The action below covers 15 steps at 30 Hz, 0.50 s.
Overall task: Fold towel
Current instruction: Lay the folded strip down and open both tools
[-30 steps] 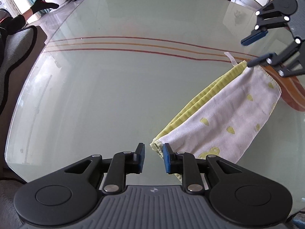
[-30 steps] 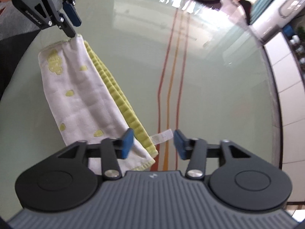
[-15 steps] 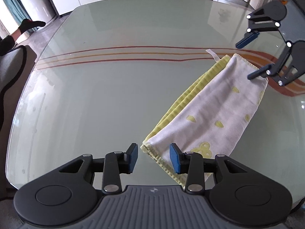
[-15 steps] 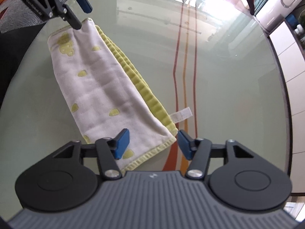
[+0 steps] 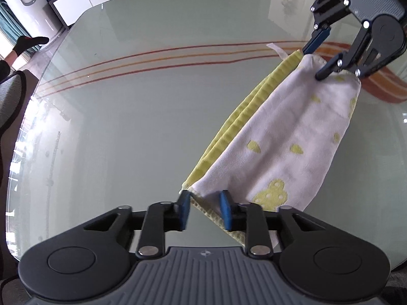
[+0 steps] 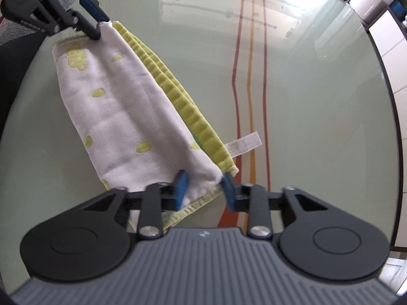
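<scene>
From the left wrist view we see the left tongs (image 5: 204, 209), black-armed with blue pads, low over the round pale-green glass table (image 5: 127, 132) crossed by three red and orange stripes. Their jaws are closing, and a corner of the folded white towel with yellow shapes and a yellow ribbed underside (image 5: 285, 137) sits between the pads; the pads reach the cloth at its yellow hem. The towel stretches from there up and to the right, where the right tongs (image 5: 314, 59) pinch its far corner. A small white care tag (image 5: 278, 49) sticks out beside that corner; we cannot read it here. A dark sock on a person's foot (image 5: 29, 43) shows at the left edge, beyond the table.

From the right wrist view we see the right tongs (image 6: 203, 188) closing on the near corner of the towel (image 6: 122, 106), with bunched white cloth and yellow hem between the blue pads. The care tag (image 6: 244, 143) lies on the glass just beside the yellow edge; it carries rows of fine print too small for us to read. At top left the left tongs (image 6: 98, 29) grip the opposite corner. Pale lettering on that tool's black arm is too blurred to make out.
</scene>
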Motion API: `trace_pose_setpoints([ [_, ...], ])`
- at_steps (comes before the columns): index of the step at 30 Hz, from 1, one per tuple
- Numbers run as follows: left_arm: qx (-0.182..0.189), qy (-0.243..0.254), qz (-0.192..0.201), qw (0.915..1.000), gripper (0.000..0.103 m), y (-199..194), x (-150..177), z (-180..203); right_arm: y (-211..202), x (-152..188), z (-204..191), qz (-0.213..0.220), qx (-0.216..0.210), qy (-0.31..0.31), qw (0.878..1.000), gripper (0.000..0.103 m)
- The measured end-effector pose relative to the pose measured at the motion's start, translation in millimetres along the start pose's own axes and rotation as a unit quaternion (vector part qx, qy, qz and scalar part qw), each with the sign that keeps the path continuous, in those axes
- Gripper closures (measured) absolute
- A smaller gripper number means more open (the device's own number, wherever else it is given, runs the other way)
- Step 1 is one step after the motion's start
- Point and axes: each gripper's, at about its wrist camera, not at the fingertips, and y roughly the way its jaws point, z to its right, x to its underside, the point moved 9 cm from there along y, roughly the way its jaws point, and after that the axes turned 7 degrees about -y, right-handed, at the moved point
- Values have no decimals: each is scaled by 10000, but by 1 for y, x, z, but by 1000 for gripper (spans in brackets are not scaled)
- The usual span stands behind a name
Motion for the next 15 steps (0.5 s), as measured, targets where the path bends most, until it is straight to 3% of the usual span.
trace_pose_setpoints([
  [5, -14, -106, 200, 9997, 93, -10, -3, -5, -15, -4, 0, 187, 56, 31, 9998, 91],
  [9, -29, -187, 424, 9989, 94, -24, -10, -8, -25, -4, 4, 277, 187, 54, 9994, 91],
  [15, -136, -388, 459, 9981, 94, -22, -13, -19, -20, -12, 25, 371, 315, 149, 9987, 91],
])
